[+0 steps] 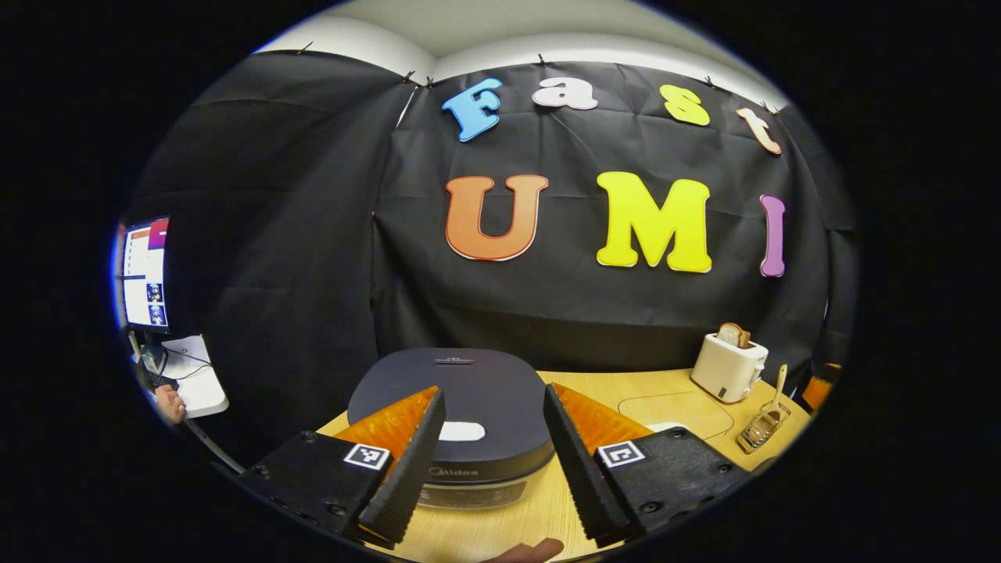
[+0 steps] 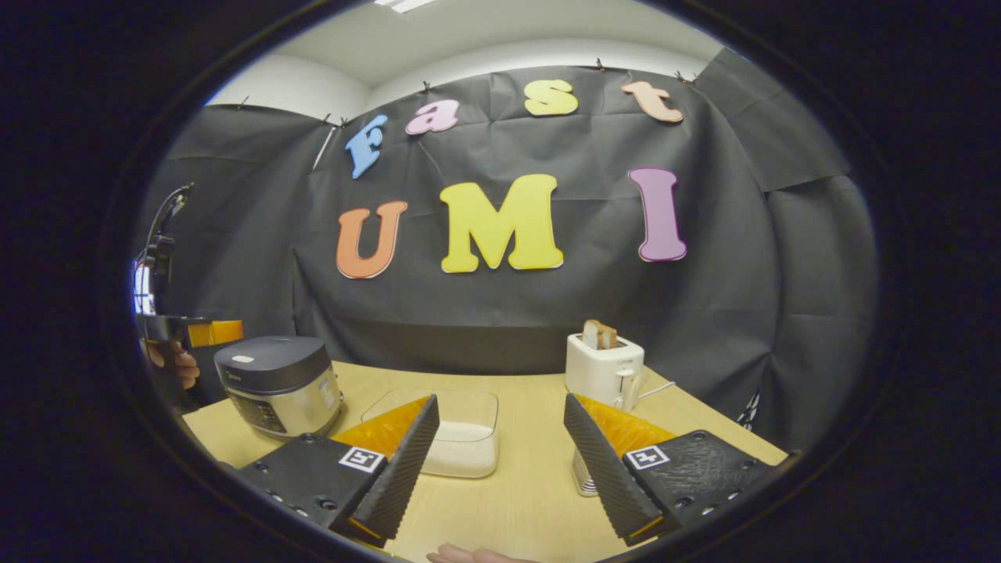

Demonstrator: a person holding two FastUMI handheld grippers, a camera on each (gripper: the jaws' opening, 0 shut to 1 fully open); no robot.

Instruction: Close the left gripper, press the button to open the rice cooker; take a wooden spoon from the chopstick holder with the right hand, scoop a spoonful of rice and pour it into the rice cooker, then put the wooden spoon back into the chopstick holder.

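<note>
The wooden table [image 2: 539, 485] takes up the floor of the booth, pale and smooth, running back to the black cloth wall. On its left end sits the rice cooker [image 1: 461, 422], dark lid down and closed, a pale button [image 1: 461, 431] showing on the front of the lid; in the right gripper view the same cooker [image 2: 278, 383] stands with its steel-sided body near the table's left edge. Toward the back right stands a white toaster [image 2: 604, 370] with slices of bread poking out of the top. Between cooker and toaster lies a clear plastic container [image 2: 461, 438] with white rice in the bottom. Near the toaster, toward the front right, is the wire chopstick holder [image 1: 762, 428], and the wooden spoon [image 1: 779, 388] stands upright in it, handle up.

The left gripper [image 1: 493, 469] hangs just above and in front of the cooker, jaws spread wide with the button in the gap between them, touching nothing. The right gripper [image 2: 500, 469] hovers over the table in front of the rice container, jaws likewise parted and empty. At the far left a monitor [image 1: 145, 274] glows beyond the cloth.
</note>
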